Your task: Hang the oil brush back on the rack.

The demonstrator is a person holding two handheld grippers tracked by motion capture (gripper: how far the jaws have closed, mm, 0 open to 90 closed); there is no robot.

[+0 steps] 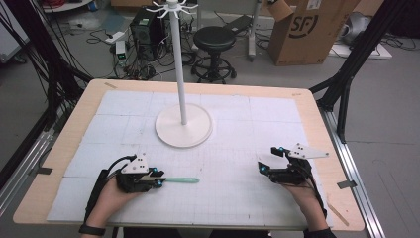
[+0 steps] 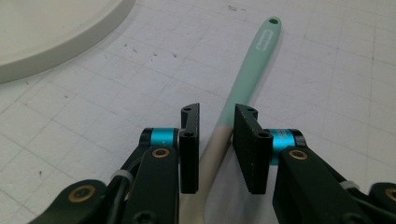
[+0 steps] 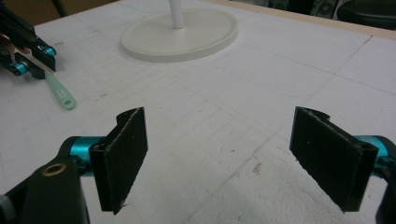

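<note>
The left gripper [image 2: 215, 140] has its jaws drawn narrow around the pale neck of a mint-green silicone spatula with a hanging hole [image 2: 247, 77], though small gaps remain beside each pad, so the grasp looks unfinished. The spatula lies flat on the white gridded mat [image 1: 237, 148], handle pointing away from the jaws. Lifting is still left. The right gripper [image 3: 233, 158] stands wide open, empty. Beyond both stands a white round-based hook stand [image 1: 183, 126].

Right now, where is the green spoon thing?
In the high view the mint-green utensil lies on the white mat at the left near side, its pale end between the jaws of the left gripper, in front of the white stand's round base.
</note>
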